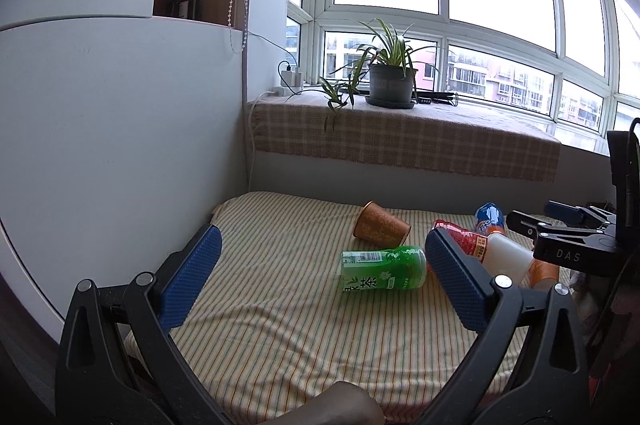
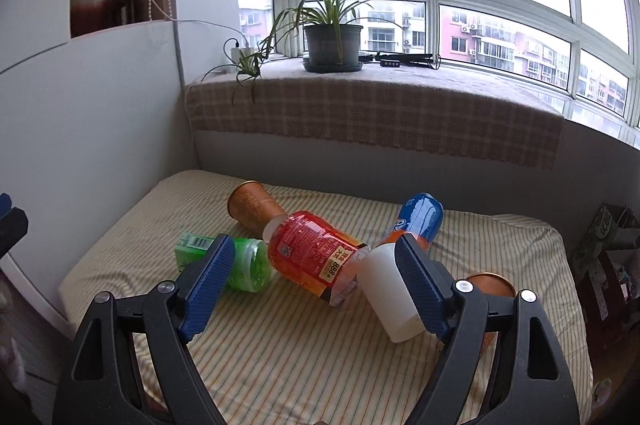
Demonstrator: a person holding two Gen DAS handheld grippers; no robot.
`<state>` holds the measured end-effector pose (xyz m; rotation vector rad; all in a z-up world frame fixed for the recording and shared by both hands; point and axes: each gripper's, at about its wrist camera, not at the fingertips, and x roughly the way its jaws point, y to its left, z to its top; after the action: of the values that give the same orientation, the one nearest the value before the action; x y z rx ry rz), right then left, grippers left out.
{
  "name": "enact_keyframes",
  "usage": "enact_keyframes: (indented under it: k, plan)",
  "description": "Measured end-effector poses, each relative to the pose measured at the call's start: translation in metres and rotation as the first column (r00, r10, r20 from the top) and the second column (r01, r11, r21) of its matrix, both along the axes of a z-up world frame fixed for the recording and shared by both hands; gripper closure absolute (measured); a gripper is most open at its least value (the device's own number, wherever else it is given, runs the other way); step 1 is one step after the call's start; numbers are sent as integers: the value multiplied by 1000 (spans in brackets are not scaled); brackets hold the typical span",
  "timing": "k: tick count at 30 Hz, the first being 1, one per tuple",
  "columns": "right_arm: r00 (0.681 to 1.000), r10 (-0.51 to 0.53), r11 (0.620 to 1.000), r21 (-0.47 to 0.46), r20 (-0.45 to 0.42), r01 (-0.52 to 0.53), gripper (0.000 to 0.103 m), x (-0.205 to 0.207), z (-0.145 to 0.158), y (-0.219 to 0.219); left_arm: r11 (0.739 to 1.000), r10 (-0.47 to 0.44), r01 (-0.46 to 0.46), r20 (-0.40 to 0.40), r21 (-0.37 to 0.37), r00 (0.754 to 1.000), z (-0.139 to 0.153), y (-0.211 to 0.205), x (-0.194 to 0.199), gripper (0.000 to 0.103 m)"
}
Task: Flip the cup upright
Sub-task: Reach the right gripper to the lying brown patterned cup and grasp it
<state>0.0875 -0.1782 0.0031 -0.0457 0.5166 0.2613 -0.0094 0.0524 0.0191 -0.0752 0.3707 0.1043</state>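
Both tools are spread wide and grip nothing: the left gripper (image 1: 320,267) hovers over the striped cloth (image 1: 280,325), and the right gripper (image 2: 316,275) hangs low above the pile with the white cup (image 2: 386,295) lying on its side just inside its right-hand finger. Counted outward, three bottles lie down: red (image 2: 312,253), green (image 2: 248,263) and blue-orange (image 2: 418,217). Two copper cups show, one toppled (image 2: 254,205) beyond the red bottle, the other (image 2: 490,287) behind the right finger.
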Motion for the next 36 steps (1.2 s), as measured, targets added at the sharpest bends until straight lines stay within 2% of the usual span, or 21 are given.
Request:
enact_keyframes:
  k: [3, 7, 15, 21, 27, 32, 36]
  plan:
    - [994, 97, 994, -52, -59, -100, 21, 33, -1, 18, 1000, 23, -23, -14, -14, 1000, -4, 15, -3, 0]
    - [965, 195, 973, -88, -175, -213, 21, 81, -10, 39, 998, 52, -54, -36, -34, 998, -11, 30, -6, 0]
    - [897, 267, 916, -195, -352, -350, 21, 149, -37, 82, 995, 88, -92, -75, -49, 993, -21, 45, -12, 0]
    - [837, 260, 888, -222, -481, -404, 21, 191, -63, 112, 994, 97, -102, -84, -51, 992, -23, 49, -9, 0]
    - [795, 228, 855, -275, -563, -440, 21, 219, -81, 139, 992, 99, -105, -84, -72, 992, -23, 53, -5, 0]
    - [787, 190, 820, -346, -586, -455, 21, 230, -97, 157, 992, 84, -93, -99, -86, 991, -26, 53, -1, 0]
    - [779, 141, 807, -385, -611, -447, 21, 239, -114, 165, 992, 79, -88, -95, -92, 992, -26, 53, -2, 0]
